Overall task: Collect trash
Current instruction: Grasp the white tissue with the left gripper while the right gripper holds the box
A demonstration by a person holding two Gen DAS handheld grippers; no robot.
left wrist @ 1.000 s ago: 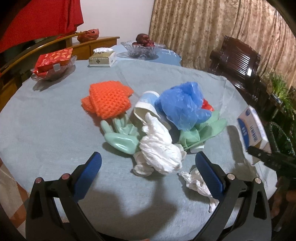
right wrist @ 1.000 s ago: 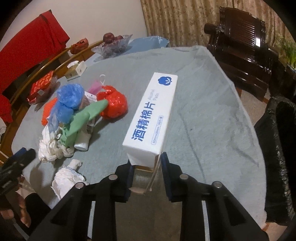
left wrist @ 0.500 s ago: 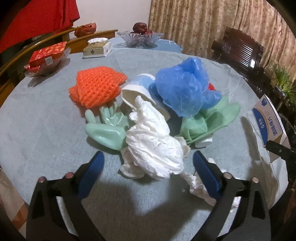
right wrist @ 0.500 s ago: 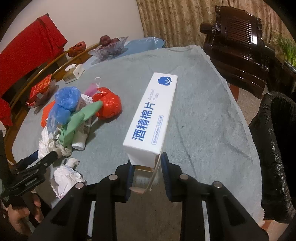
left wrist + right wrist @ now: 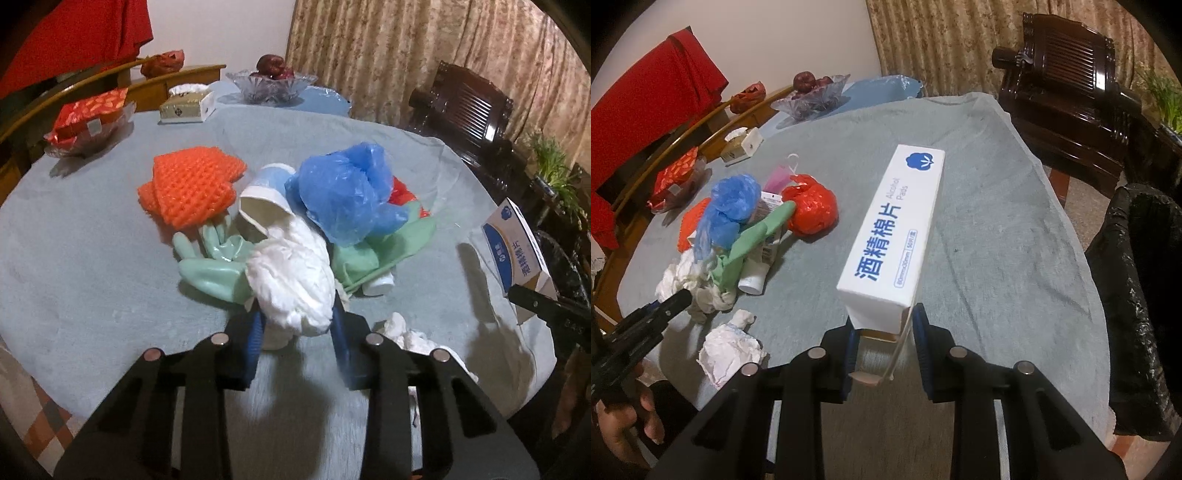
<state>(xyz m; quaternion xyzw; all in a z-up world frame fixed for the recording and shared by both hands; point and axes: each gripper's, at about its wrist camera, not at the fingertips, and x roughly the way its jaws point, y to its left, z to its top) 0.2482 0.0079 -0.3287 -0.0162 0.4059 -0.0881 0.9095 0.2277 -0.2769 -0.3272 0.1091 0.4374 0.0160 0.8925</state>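
Note:
A trash pile lies on the grey-clothed table point(image 5: 92, 258). My left gripper point(image 5: 297, 328) is shut on a crumpled white plastic bag point(image 5: 291, 280) at the pile's near edge. Behind it are a green rubber glove point(image 5: 214, 266), an orange foam net point(image 5: 192, 188), a paper cup point(image 5: 266, 206) and a blue plastic bag point(image 5: 343, 192). My right gripper point(image 5: 884, 339) is shut on a white alcohol pads box point(image 5: 894, 236), held above the table's right side. The box also shows at the right of the left wrist view point(image 5: 517, 251). A crumpled tissue point(image 5: 729, 350) lies near the front edge.
A black-lined trash bin point(image 5: 1145, 295) stands off the table's right edge. A red plastic bag point(image 5: 812, 210) lies behind the pile. A tissue box point(image 5: 186, 107), a glass fruit bowl point(image 5: 271, 85) and a dish of red packets point(image 5: 88, 122) sit at the far side. Dark wooden chair point(image 5: 1067, 85) behind.
My left gripper moved forward to the pile and closed on the white plastic bag. My right gripper kept hold of the box, barely moving.

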